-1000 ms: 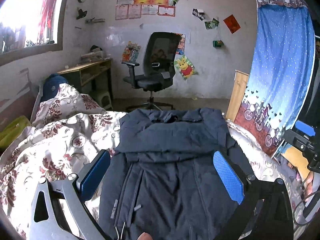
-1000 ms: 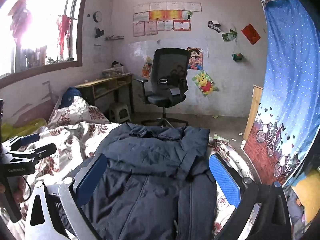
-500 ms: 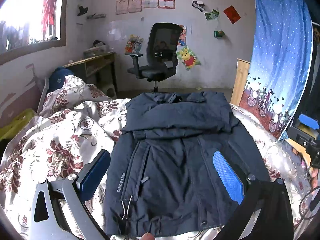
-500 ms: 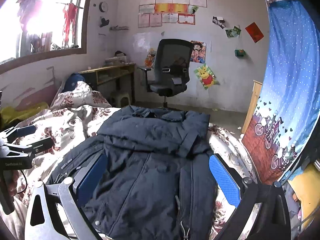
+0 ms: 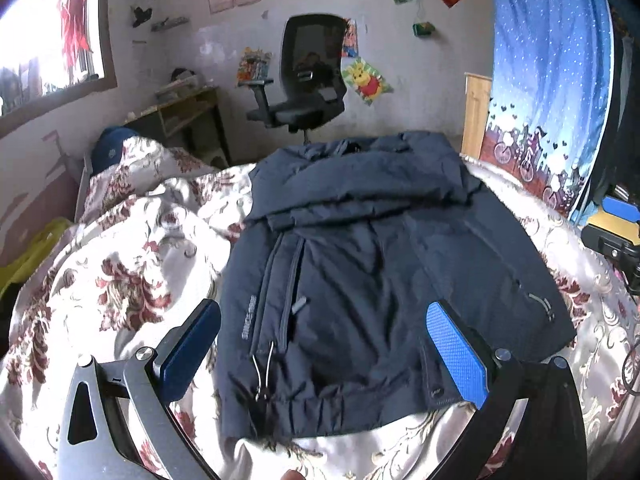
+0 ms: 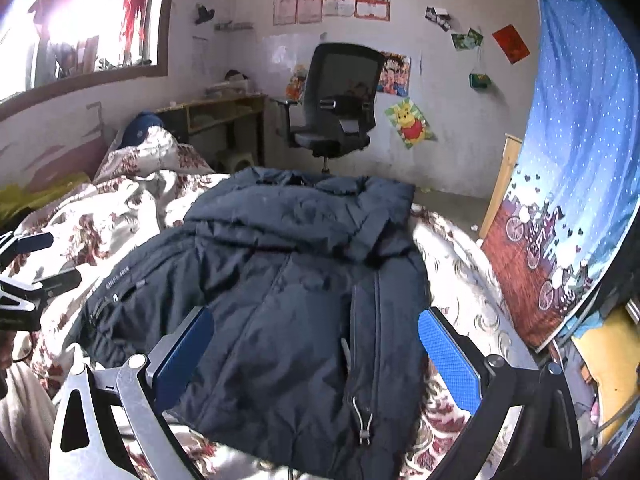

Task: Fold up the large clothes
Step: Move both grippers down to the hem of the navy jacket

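A dark navy padded jacket [image 5: 372, 264] lies front up on the floral bedspread [image 5: 120, 264], its sleeves folded across the chest and its hem toward me. It also shows in the right wrist view [image 6: 288, 296]. My left gripper [image 5: 320, 344] is open and empty, hovering above the jacket's hem. My right gripper [image 6: 312, 356] is open and empty above the jacket's lower right side. The left gripper also shows at the left edge of the right wrist view [image 6: 28, 272], and the right gripper at the right edge of the left wrist view [image 5: 616, 232].
A black office chair [image 6: 340, 104] stands beyond the bed's far end by a wooden desk [image 6: 216, 114]. A blue curtain [image 6: 572, 176] hangs on the right. A pillow [image 5: 132, 160] lies at the far left of the bed.
Both grippers have pulled back toward me and risen, so the jacket's hem and the bedspread in front of it have come into view. Both stay open.
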### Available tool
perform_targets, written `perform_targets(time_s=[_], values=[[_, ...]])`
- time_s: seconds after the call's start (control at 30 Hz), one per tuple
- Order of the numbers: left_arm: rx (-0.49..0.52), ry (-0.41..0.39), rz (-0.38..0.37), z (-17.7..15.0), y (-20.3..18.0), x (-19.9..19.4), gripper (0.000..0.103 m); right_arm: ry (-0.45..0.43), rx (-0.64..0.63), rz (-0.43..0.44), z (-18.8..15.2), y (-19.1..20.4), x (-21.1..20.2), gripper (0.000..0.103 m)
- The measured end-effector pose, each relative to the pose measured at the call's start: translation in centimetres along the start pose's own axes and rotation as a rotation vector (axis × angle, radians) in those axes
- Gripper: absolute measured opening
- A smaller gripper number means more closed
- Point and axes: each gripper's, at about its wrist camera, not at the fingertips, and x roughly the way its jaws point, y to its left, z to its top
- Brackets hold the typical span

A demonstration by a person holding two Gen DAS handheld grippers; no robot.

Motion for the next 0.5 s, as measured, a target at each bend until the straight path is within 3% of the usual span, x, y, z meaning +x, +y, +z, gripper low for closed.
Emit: perform_targets(time_s=[0.27, 0.5], values=[[0.015, 0.072, -0.006, -1.7, -0.1, 0.8, 0.101, 0.077, -0.006, 0.034, -2.8, -0.4, 0.4, 0.103], [0.098, 0.150, -0.017, -3.2, -0.7, 1.8, 0.101, 0.164, -0.038, 0.043, -5.1, -0.9, 1.1, 0.103]])
